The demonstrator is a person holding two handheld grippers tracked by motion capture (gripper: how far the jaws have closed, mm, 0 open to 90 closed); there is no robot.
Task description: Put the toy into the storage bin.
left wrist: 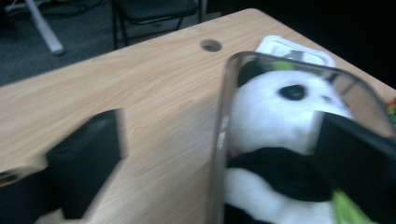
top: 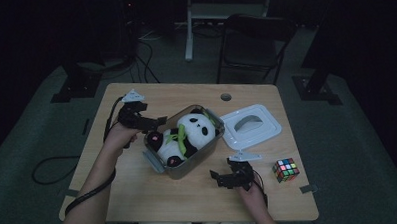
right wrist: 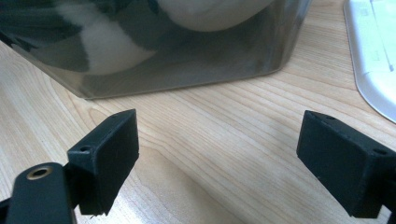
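Toy: plush panda (top: 190, 135), black and white with green trim, lying on its back inside the container.
Container: clear plastic box (top: 161, 163), uncovered, set askew at the table's middle.

Fluffy plush panda (top: 190, 135) in glossy clear plastic box (top: 158, 163), on smooth matt wood-grain table (top: 164, 193); matt black jaws.

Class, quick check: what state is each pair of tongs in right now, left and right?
Left tongs: open, straddling the wall of the clear container holding the panda plush, not gripping it.
Right tongs: open, holding nothing.
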